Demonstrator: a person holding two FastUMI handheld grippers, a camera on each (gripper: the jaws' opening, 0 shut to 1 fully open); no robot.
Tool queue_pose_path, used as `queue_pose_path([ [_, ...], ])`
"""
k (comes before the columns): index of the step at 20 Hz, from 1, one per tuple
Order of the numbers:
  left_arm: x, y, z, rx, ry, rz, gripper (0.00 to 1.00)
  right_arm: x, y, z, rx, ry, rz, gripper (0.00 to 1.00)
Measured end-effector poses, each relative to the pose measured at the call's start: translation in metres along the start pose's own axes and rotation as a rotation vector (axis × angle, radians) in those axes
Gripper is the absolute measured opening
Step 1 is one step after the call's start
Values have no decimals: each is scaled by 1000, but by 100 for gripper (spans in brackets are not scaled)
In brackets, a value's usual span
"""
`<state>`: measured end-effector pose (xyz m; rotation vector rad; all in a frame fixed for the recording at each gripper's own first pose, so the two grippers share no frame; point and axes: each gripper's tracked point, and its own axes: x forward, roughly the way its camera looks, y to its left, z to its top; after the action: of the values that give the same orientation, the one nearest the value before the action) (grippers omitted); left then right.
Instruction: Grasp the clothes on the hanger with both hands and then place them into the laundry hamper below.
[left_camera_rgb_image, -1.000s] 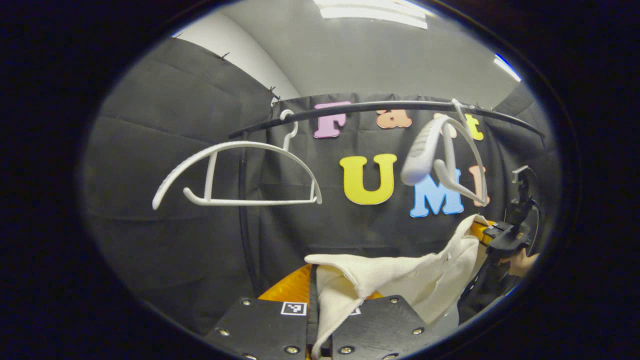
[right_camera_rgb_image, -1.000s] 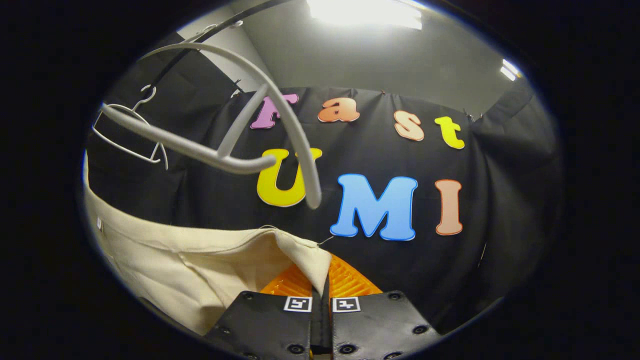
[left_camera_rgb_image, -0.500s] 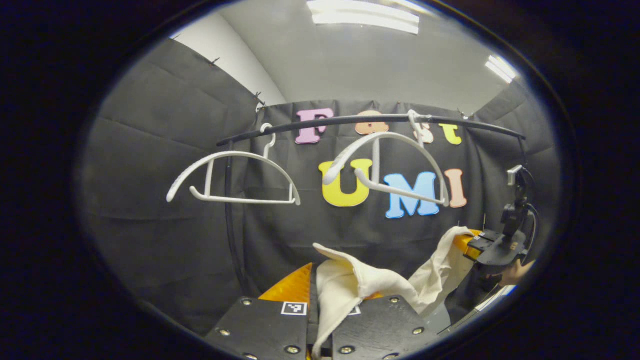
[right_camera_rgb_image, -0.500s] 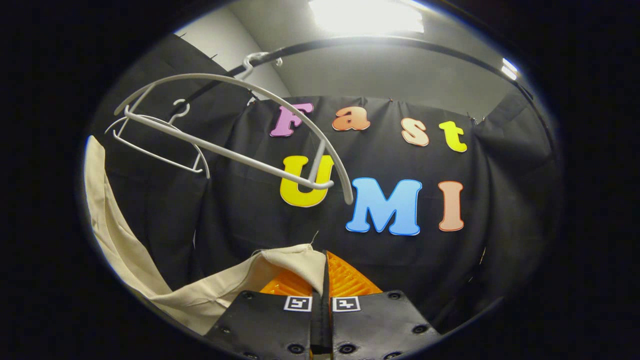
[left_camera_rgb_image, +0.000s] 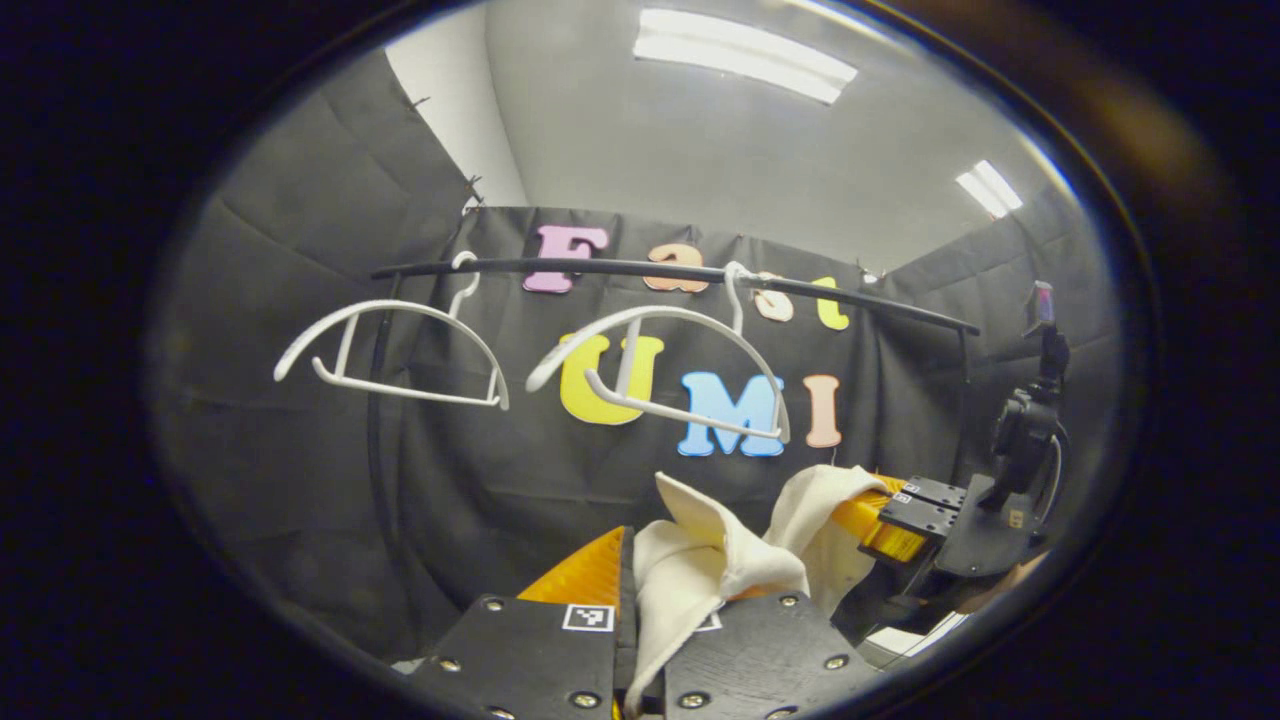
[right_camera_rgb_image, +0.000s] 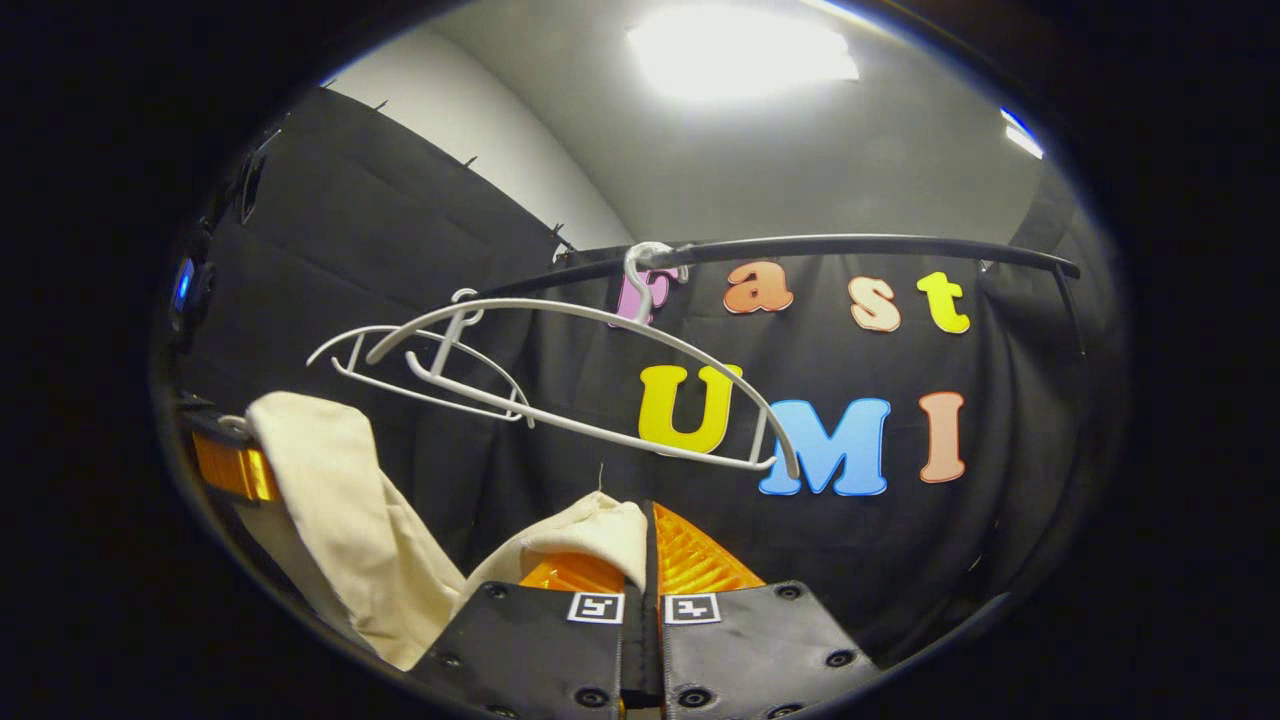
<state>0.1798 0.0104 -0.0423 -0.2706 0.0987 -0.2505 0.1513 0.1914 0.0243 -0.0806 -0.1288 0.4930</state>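
I have the cream garment (left_camera_rgb_image: 700, 575) clenched in my left gripper (left_camera_rgb_image: 640, 600) and my right gripper (right_camera_rgb_image: 650, 560), slung between them below the two bare white hangers (left_camera_rgb_image: 400, 345) on the black rail (left_camera_rgb_image: 650, 270).

No readable writing, brand or number stands on any object. Small square black-and-white coded markers (right_camera_rgb_image: 596, 607) sit on the black plates at the base of each gripper's fingers, carrying patterns rather than letters. The far gripper's plates (left_camera_rgb_image: 925, 497) bear similar markers, probably the same kind, too small to tell.
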Motion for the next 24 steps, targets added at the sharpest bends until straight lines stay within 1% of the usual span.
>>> queue_pose_path([
  [2,1,-3,-18,-38,25,-21,4,-9,8,-12,-7,29,-3,1],
  [4,3,-2,-42,-67,56,-22,4,-19,10,-34,4,77,-22,1],
  [8,13,3,-115,-128,175,-8,5,-34,16,-97,40,213,-49,1],
  [10,9,5,-149,-138,232,-3,5,-40,23,-131,42,284,-44,1],
  [13,-1,12,-194,-124,319,10,5,-46,29,-175,42,368,-58,1],
  [16,-11,25,-236,-110,392,31,5,-62,30,-214,56,454,-75,1],
  [19,-21,44,-279,-96,475,79,5,-73,34,-258,72,547,-90,1],
  [21,-19,57,-301,-90,526,106,5,-81,35,-285,79,604,-99,2],
  [24,-23,73,-343,-55,609,153,5,-97,38,-320,85,690,-101,2],
])
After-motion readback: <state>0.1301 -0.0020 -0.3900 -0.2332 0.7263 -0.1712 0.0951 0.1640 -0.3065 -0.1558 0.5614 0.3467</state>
